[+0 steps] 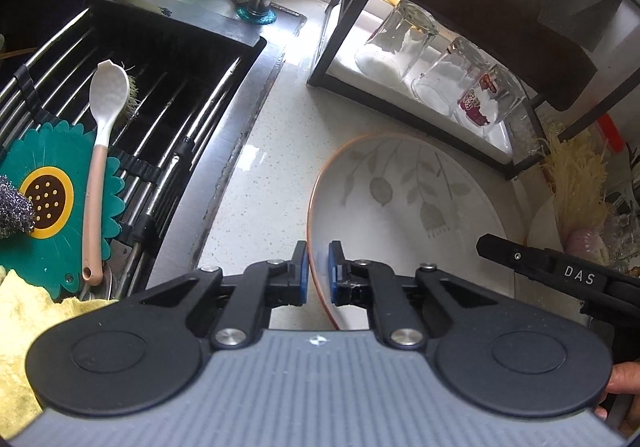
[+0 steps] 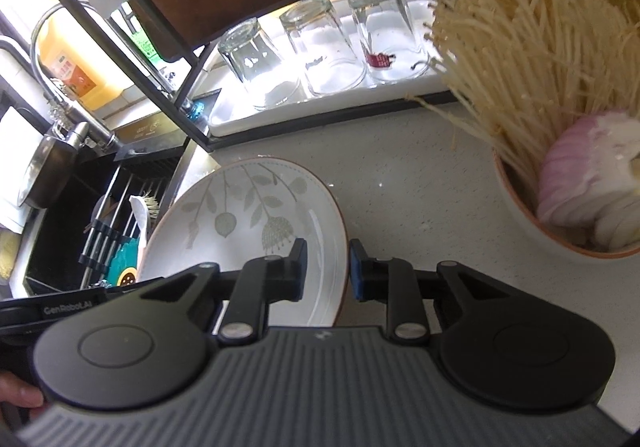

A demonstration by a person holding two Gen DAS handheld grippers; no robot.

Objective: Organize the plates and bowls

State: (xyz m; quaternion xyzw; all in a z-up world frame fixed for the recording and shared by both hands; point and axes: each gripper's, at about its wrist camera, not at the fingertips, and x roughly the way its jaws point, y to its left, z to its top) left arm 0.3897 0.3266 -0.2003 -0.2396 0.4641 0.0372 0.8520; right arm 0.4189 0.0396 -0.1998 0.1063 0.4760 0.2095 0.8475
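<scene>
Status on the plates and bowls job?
Done: nothing visibly put away. In hand: left gripper and right gripper both grip opposite rims of the leaf plate on the counter. Left: lift it away; the bowl of food remains untouched.

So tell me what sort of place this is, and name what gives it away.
Most likely a home kitchen counter beside a sink. The sink has a faucet and a roll-up drying rack across it, upturned drinking glasses drain on a rack shelf, and a bowl holds enoki mushrooms and sliced onion.
</scene>
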